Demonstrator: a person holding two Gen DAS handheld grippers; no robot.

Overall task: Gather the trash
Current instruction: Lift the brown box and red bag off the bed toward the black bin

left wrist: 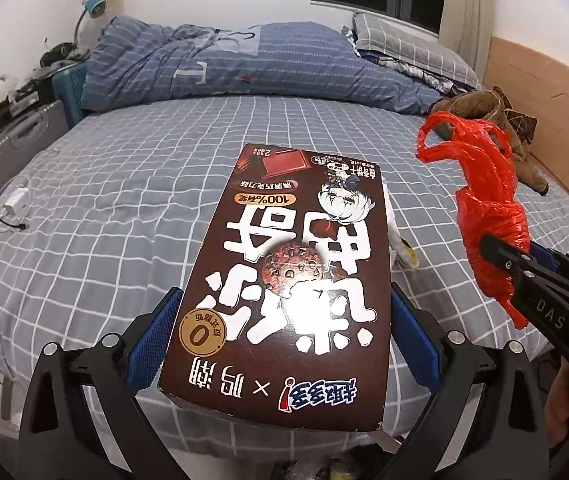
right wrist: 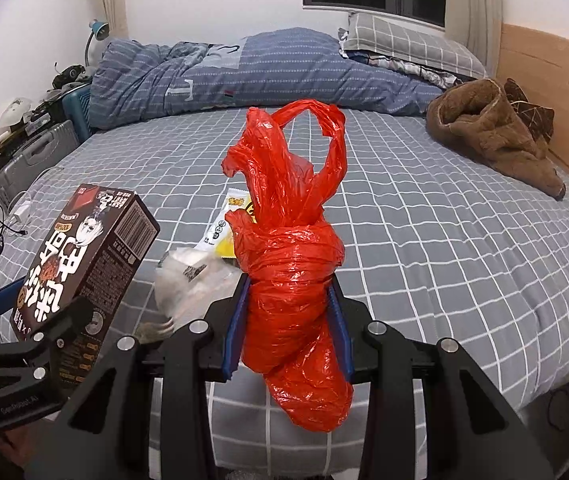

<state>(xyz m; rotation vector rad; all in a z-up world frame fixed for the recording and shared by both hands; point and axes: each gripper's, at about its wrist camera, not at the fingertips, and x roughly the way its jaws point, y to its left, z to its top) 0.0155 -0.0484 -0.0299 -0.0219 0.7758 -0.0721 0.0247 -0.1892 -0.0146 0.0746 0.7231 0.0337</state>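
My left gripper [left wrist: 284,312] is shut on a brown cookie box [left wrist: 284,280], its blue pads pressing both long sides, and holds it above the bed. The same cookie box [right wrist: 84,264] shows at the left of the right wrist view. My right gripper [right wrist: 290,300] is shut on a twisted red plastic bag [right wrist: 292,280], whose handles stick up and whose bottom hangs below the jaws. In the left wrist view the red bag [left wrist: 488,216] hangs at the right. A yellow-and-white snack wrapper [right wrist: 226,228] and a clear crumpled wrapper [right wrist: 192,280] lie on the bed between the two.
The bed has a grey checked sheet [left wrist: 116,200], a blue duvet [left wrist: 220,64] and pillows at the far side. A brown fleece garment [right wrist: 496,136] lies by the wooden headboard [right wrist: 552,92]. A charger and cables [left wrist: 8,208] rest at the left edge, near a suitcase [left wrist: 12,148].
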